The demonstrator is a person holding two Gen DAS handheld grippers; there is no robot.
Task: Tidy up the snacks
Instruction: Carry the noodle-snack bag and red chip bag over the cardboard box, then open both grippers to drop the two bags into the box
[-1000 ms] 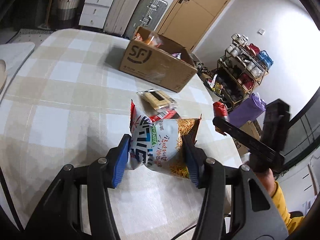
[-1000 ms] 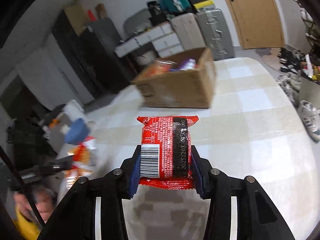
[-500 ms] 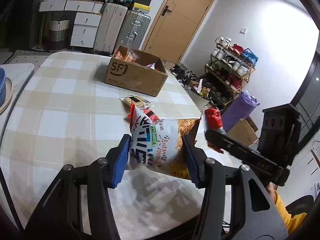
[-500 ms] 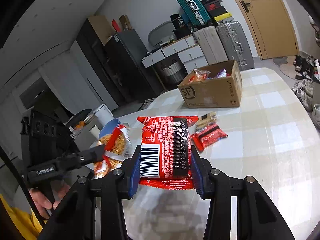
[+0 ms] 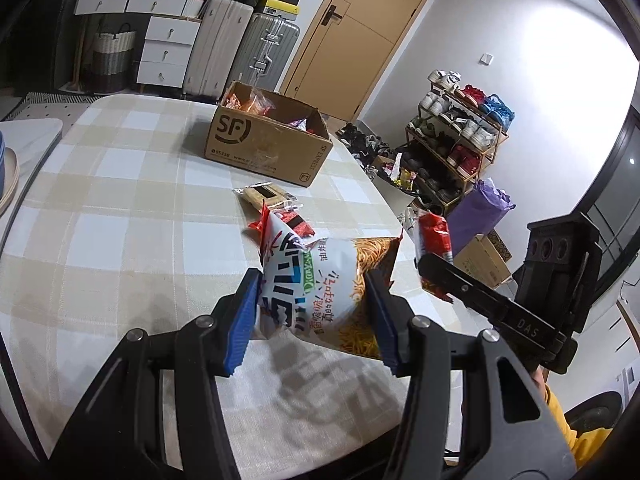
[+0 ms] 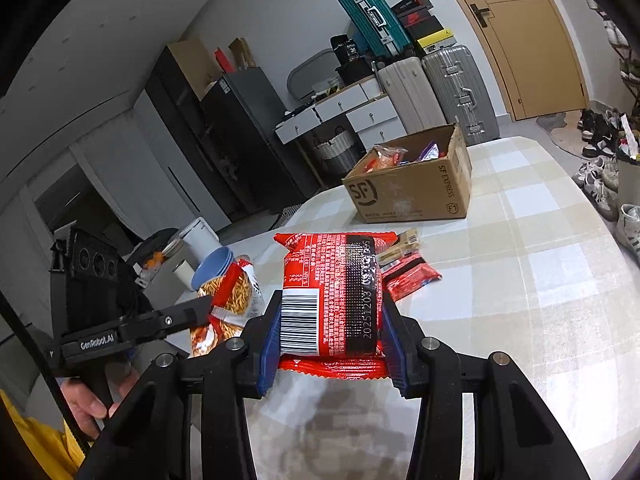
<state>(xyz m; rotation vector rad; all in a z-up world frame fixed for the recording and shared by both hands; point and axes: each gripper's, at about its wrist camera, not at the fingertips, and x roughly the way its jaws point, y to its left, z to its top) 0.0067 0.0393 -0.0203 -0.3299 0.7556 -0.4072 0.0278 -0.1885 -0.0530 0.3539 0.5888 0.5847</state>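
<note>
Fingers of the left gripper pinch a chip bag and the right gripper a red pack, with some snacks in the far box and two packs left on the table.

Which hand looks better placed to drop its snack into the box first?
Roughly even; slight lean right. Right tongs grip a compact red packet; the left's noodle bag is bulkier. Cardboard box lies ahead of both.

The box walls hide most of its contents; only packet tops show above the rim. Beyond the chip bag, in front of the box, the red packet is largely covered by the bag. The chip bag's lower edge is hidden between the left tongs. Items on the shoe rack, right of the box, are too small to identify.
</note>
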